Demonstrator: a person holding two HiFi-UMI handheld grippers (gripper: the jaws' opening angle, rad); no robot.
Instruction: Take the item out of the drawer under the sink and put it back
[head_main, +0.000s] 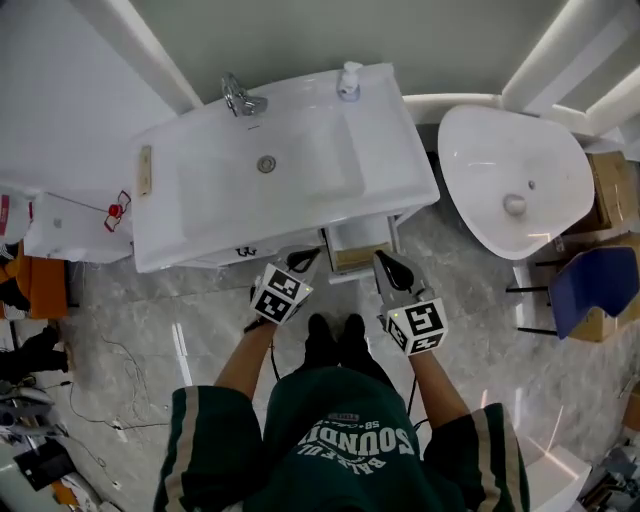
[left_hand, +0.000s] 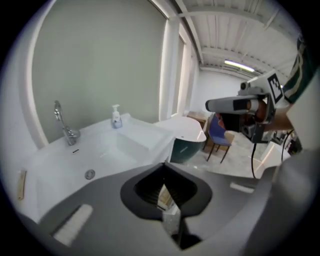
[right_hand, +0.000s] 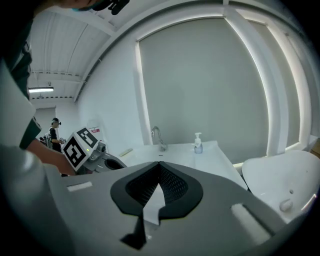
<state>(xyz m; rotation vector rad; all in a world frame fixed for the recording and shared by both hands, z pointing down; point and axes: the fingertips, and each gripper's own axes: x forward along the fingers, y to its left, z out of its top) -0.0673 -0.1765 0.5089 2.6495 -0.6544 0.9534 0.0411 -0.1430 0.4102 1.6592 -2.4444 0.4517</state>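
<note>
A white sink vanity (head_main: 390, 150) stands in front of me in the head view. Below its front edge a small drawer (head_main: 357, 255) is pulled out, showing a beige inside; I cannot make out an item in it. My left gripper (head_main: 306, 258) hovers just left of the drawer, its jaws shut with nothing between them. My right gripper (head_main: 384, 260) hovers just right of the drawer, also shut and empty. The left gripper view has the closed tips (left_hand: 163, 167) above the basin (left_hand: 115, 150). In the right gripper view, its closed tips (right_hand: 159, 164) point toward the faucet (right_hand: 157, 136).
A faucet (head_main: 240, 98) and a soap bottle (head_main: 349, 80) stand at the back of the sink. A white freestanding tub (head_main: 480, 150) sits at the right, with a blue chair (head_main: 590, 290) and cardboard boxes (head_main: 610, 190) beyond. Cables (head_main: 110, 390) lie on the marble floor at left.
</note>
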